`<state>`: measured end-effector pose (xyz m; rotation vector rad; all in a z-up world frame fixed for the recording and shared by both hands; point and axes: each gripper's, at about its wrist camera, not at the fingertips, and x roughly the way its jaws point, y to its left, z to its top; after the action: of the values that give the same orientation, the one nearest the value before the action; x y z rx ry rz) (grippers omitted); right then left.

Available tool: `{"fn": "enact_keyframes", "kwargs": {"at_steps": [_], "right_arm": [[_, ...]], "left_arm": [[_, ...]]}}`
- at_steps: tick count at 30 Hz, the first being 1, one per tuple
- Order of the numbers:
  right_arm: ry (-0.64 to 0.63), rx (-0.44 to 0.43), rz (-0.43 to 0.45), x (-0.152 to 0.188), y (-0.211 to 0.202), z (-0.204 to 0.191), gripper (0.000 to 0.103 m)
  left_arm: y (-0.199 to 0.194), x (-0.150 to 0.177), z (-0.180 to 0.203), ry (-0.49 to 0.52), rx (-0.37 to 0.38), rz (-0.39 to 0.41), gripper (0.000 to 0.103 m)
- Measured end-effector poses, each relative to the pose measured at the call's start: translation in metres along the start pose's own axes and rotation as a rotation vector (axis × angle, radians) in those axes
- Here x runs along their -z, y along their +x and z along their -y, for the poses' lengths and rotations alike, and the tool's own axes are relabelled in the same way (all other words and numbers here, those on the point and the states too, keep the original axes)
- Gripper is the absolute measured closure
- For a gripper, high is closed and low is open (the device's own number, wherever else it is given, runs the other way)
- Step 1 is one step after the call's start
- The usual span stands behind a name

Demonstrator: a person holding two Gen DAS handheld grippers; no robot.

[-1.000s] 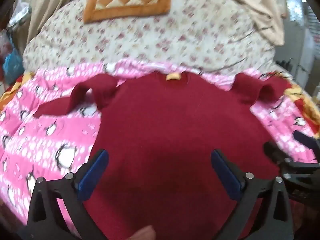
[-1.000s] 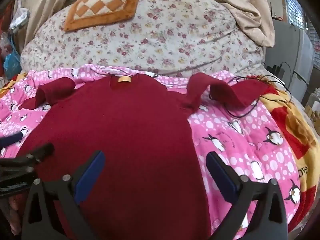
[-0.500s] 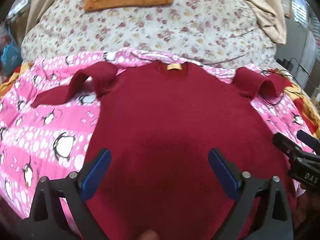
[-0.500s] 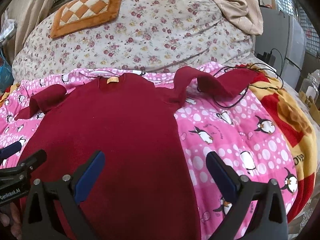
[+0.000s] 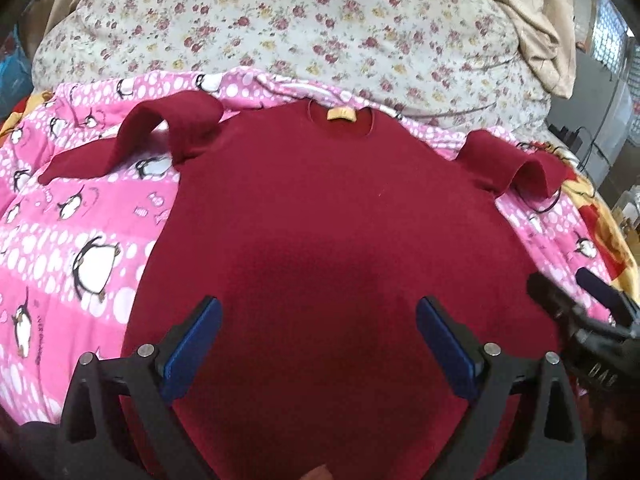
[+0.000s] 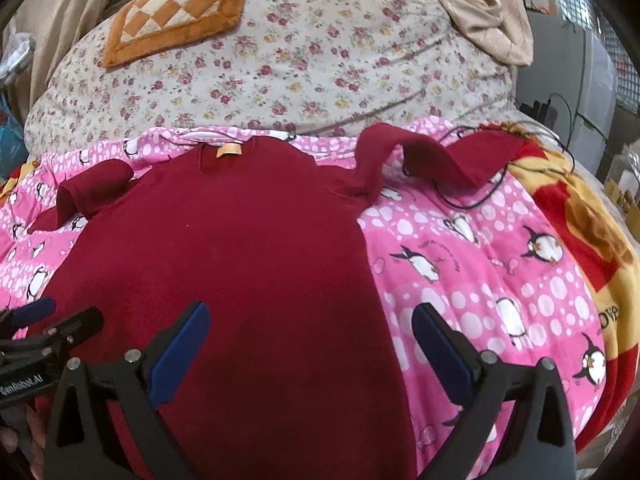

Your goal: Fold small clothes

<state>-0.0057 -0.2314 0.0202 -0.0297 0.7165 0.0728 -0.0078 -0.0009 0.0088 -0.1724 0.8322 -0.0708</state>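
Evidently no fold was made yet: the red sweater (image 5: 340, 220) lay flat mid-frame on the pink penguin blanket (image 5: 72, 232), sleeves bunched toward upper left and right. Left gripper (image 5: 318, 336) and right gripper (image 6: 310, 336) hovered, fingers apart, empty.

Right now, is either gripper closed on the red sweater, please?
No, the left gripper and right gripper both stand open above the red sweater.

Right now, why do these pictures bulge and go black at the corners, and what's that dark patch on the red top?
Left wrist view: fisheye lens bends the scene, corners black; the patch on the red sweater looks like shadow. Right wrist view: same bulge, pink penguin blanket evenly lit.
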Motion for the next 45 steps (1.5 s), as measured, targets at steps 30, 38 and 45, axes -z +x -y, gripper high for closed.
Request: {"fn": "enact_keyframes", "kwargs": {"at_steps": [30,38,45], "right_arm": [[0.003,-0.014,0.103,-0.004,-0.019,-0.007,0.001],[0.015,-0.031,0.087,-0.004,-0.015,-0.005,0.001],[0.005,-0.038,0.052,-0.004,-0.005,-0.010,0.001]], "left_arm": [[-0.033,-0.042,0.009,0.069,0.004,0.049,0.018],[0.004,-0.020,0.002,0.035,0.000,-0.060,0.018],[0.012,-0.008,0.000,0.052,-0.046,-0.065,0.018]]}}
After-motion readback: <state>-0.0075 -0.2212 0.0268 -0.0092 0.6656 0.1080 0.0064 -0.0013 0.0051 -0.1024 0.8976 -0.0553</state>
